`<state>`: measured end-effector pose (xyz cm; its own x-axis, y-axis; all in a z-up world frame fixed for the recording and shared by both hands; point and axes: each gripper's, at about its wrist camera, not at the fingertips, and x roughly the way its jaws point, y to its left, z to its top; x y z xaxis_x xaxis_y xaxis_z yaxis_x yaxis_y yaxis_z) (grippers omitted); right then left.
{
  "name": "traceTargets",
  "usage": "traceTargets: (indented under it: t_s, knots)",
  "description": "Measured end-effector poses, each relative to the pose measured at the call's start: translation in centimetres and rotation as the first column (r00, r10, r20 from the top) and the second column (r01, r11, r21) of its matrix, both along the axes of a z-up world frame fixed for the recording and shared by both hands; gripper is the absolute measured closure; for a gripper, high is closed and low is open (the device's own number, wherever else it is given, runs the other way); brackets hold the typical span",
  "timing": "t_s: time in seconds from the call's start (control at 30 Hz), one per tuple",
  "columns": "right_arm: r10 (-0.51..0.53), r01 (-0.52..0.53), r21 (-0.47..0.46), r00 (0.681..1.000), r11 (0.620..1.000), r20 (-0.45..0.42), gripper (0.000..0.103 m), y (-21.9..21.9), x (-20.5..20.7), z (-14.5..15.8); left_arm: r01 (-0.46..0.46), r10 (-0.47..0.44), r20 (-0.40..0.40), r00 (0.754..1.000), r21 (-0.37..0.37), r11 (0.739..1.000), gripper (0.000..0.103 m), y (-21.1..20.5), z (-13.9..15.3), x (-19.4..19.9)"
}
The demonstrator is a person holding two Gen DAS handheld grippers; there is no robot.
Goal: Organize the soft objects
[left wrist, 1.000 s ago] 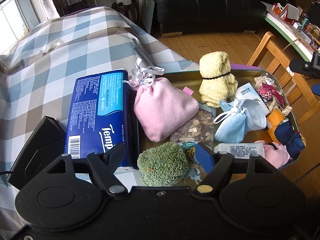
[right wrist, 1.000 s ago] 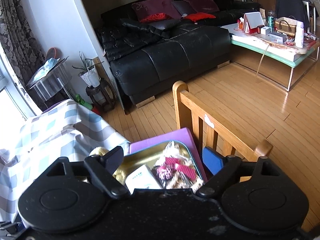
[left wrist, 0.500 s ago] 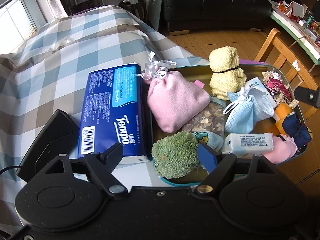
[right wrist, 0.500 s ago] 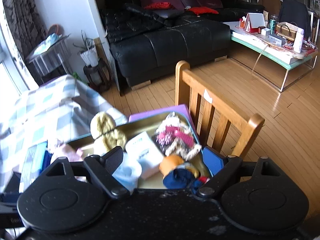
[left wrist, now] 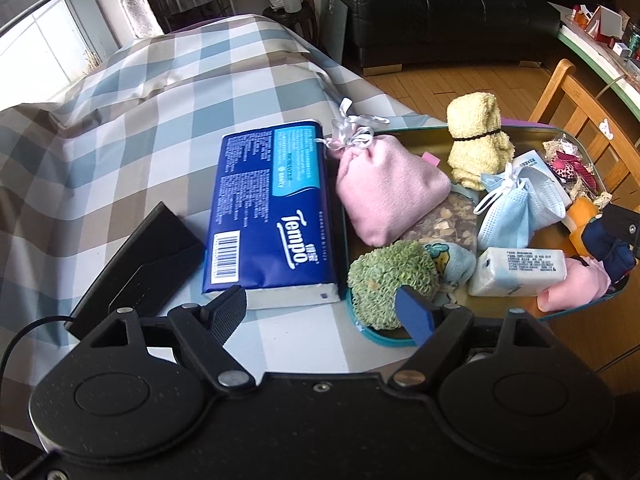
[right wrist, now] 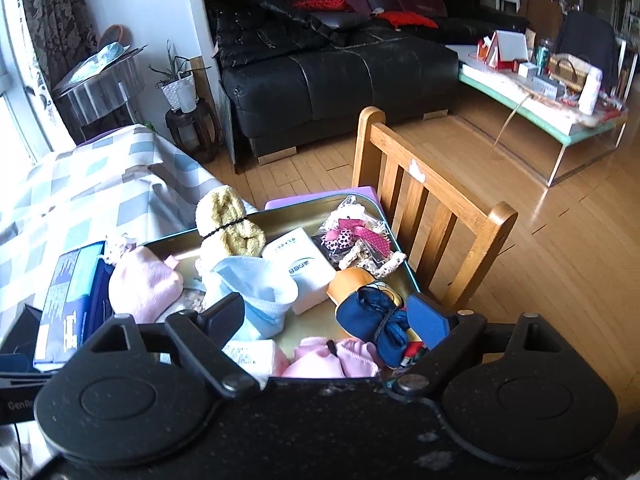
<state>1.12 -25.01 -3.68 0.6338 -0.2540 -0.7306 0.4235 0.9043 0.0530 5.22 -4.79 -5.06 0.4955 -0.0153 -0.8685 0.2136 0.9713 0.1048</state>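
Left wrist view: left gripper jaws spread wide, empty, hovering at tin tray's near-left corner. Green knitted scrubber sits there, just ahead of blue finger. Likely light, squashy, springy; pinch across middle. Pink drawstring pouch leans on tray's left edge beside Tempo tissue pack. Right gripper likewise wide, empty, above navy pouch.

The blue tissue pack carries the brand "Tempo" in white letters, with a barcode on a white patch near its end; its small print is too fine to read, as is the print on the small white packet.
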Motion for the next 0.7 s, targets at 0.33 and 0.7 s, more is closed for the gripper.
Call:
traceTargets:
  t_s: [0.33, 0.7]
  knots:
    - [0.005, -0.005, -0.024, 1.000, 1.000, -0.002, 0.012, 1.5, -2.3, 1.8, -0.052, 0.053, 0.037, 0.998, -0.031, 0.998, 0.025, 2.8, 2.3, -2.2]
    - [-0.021, 0.020, -0.025, 0.999, 0.999, -0.026, 0.011, 2.3, -3.2, 1.8, -0.074, 0.079, 0.064, 0.995, -0.076, 0.994, 0.024, 4.9, 3.9, -4.8]
